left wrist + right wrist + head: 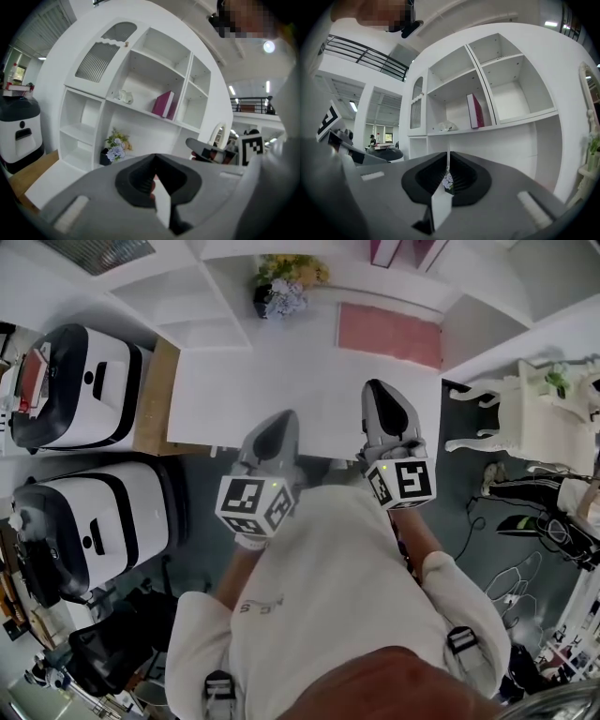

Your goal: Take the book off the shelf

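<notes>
The book (164,104) is magenta and stands upright, leaning a little, in the middle compartment of the round white shelf unit (140,65). It also shows as a slim book (475,110) in the right gripper view and as a magenta edge (384,251) at the top of the head view. Both grippers are held out side by side in front of the unit, well short of the book. My left gripper (284,418) (155,159) has its jaws together with nothing between them. My right gripper (375,387) (449,157) is shut and empty too.
A pot of flowers (286,287) (114,146) and a pink mat (389,334) sit on the unit's low ledge. A small white ornament (124,96) stands left of the book. Two white-and-black machines (80,385) (94,521) stand at the left, a white ornate stand (525,413) at the right.
</notes>
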`<state>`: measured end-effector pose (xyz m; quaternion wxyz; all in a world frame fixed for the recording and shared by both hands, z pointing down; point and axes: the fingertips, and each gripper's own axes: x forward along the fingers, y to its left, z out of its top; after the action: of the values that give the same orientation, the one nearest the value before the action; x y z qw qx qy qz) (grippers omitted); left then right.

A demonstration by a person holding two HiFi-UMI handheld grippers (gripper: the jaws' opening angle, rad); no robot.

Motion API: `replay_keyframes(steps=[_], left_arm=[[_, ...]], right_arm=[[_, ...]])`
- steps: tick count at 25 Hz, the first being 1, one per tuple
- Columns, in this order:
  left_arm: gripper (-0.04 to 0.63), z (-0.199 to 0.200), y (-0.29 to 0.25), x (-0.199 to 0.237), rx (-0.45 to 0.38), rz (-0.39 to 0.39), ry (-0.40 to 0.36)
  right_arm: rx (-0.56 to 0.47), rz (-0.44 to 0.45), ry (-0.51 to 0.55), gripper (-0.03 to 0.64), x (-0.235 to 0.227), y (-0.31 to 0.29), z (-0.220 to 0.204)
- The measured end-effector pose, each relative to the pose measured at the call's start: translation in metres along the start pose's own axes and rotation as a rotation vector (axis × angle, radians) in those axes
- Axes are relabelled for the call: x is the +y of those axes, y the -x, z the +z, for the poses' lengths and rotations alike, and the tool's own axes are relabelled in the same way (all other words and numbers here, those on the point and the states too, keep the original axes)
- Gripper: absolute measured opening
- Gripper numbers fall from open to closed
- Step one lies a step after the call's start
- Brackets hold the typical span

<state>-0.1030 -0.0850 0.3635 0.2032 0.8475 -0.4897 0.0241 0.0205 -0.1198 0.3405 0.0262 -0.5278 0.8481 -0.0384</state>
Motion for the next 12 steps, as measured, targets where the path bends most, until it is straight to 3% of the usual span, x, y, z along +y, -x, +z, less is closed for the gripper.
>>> replay_keyframes(steps=[12], left_arm=[[0.000,0.023,-0.034,-0.025,-0.015,-0.063,-0.049]], right_arm=[[-0.085,-0.011,0.027,0.040,-0.022,-0.028,0.045]])
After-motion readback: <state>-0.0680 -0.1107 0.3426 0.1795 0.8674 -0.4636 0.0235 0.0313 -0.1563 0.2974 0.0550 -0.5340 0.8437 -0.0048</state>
